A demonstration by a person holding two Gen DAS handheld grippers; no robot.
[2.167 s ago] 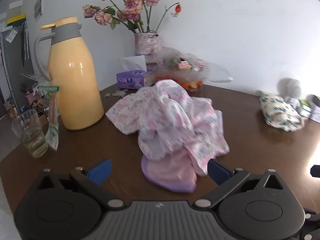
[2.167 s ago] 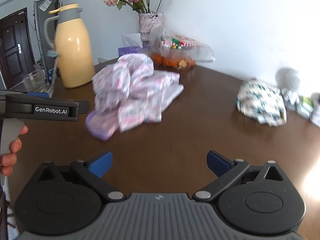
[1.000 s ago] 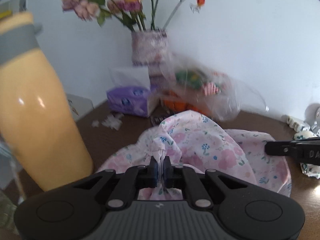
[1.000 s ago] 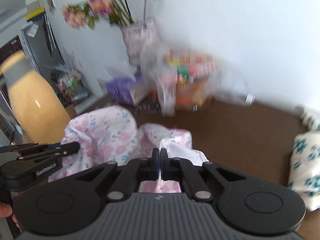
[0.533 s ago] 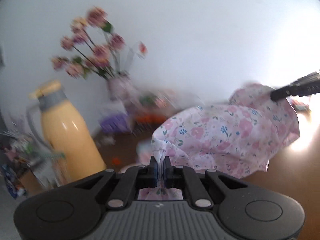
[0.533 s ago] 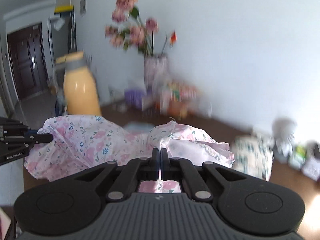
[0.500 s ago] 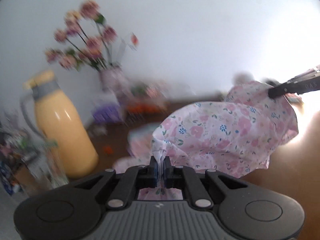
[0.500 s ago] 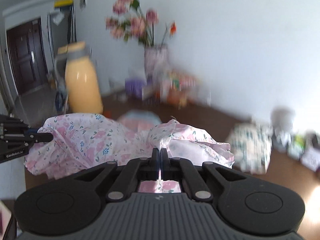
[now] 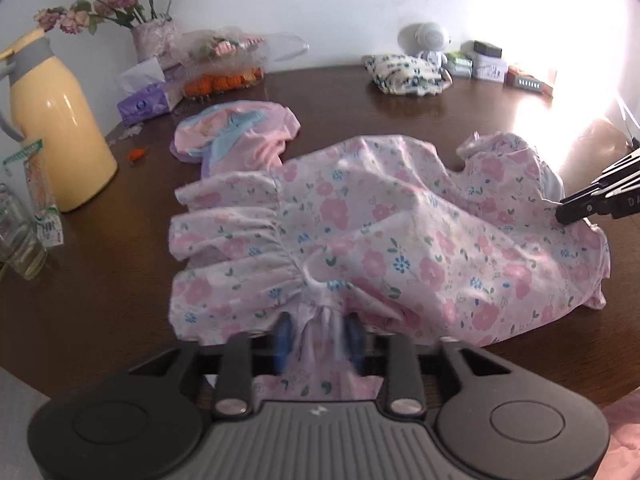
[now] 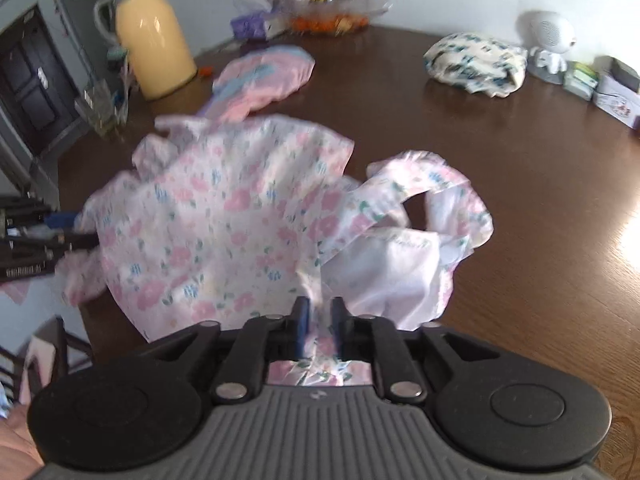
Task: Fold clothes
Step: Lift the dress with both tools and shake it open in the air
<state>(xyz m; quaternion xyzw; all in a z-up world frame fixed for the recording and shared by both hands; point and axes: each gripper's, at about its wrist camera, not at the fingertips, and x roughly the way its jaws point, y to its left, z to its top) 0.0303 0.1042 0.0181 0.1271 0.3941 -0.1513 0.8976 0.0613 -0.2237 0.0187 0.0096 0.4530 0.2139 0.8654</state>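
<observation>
both grippers have just been opening: left gripper [image 9: 320, 340] stands wide, right gripper [image 10: 318, 320] narrowly parted, floral garment [image 9: 380, 240] loose between each; it sprawls mid-frame on the table [image 9: 100, 300], long axis running gripper to gripper

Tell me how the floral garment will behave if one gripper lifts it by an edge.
The floral garment is probably floppy: it drapes in soft folds over the table. Likely light: its thin ruffles bunch easily. It may slide somewhat on the smooth wood.
</observation>
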